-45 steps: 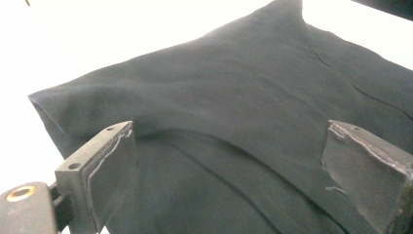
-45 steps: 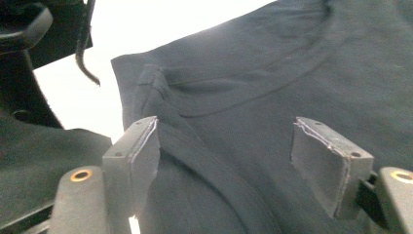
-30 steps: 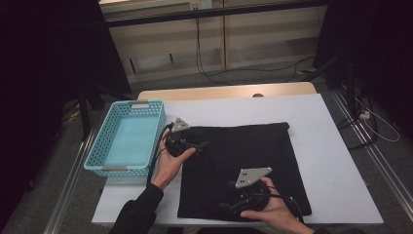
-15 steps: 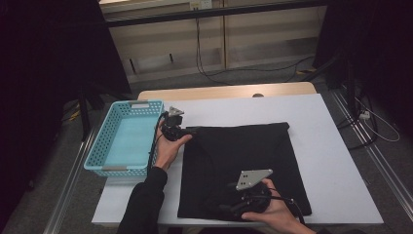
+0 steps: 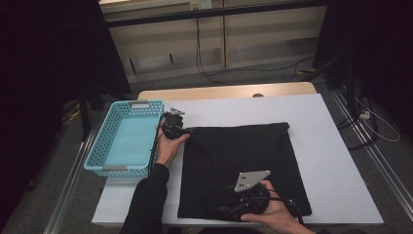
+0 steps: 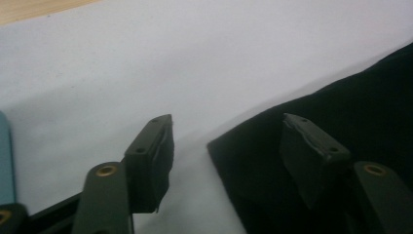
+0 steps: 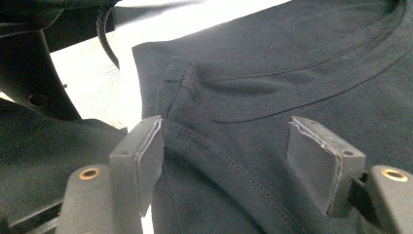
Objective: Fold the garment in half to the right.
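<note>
The left gripper (image 5: pixel 178 127), jaws closing but not yet pinching, straddles the far-left corner of the flat black cotton garment (image 5: pixel 243 165) (right gripper (image 5: pixel 229 210) unclenched at its near edge).

Left gripper (image 5: pixel 171 126) jaws have been closing; right gripper (image 5: pixel 246 201) jaws apart.

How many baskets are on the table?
1. The blue basket sits at the table's left edge, beside the black garment. Nothing seems hidden.
</note>
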### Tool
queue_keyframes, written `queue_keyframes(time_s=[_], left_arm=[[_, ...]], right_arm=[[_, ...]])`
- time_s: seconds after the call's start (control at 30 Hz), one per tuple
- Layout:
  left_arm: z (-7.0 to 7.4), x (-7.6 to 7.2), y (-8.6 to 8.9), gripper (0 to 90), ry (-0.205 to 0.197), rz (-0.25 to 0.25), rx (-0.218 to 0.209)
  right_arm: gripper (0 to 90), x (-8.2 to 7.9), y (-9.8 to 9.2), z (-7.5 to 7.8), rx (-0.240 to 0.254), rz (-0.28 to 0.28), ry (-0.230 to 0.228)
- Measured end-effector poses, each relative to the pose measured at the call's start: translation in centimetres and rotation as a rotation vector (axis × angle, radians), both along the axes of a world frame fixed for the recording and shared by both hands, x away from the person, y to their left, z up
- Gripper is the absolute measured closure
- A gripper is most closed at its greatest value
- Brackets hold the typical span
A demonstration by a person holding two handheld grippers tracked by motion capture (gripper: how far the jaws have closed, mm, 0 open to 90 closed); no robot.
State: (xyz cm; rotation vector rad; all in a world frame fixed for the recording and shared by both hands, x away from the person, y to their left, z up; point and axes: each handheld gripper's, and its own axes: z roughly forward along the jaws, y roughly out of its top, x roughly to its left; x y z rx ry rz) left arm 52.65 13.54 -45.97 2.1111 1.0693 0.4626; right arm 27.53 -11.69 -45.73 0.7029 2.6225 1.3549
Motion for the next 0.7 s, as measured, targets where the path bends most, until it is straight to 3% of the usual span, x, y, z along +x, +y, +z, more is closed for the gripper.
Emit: queue_keyframes(time_s=[0.2,0.47,0.63,0.7], left_arm=[[-0.5,0.0,-0.6,43.1,0.009,-0.027,-0.027],[-0.2,-0.5,-0.8,66.5,0.061,-0.074,-0.047],[-0.2,-0.9,-1.1,82.2,0.061,-0.088,-0.053],[-0.1,-0.9,-1.2,84.0,0.06,-0.085,-0.048]], right_arm=[[29.7,0.1,0.1,0.0,-0.003,-0.001,-0.002],[29.5,0.5,0.6,0.2,0.01,-0.01,-0.004],[31.2,1.0,1.7,0.8,0.016,0.009,-0.015],[30.9,1.1,2.3,0.9,0.017,0.016,-0.015]])
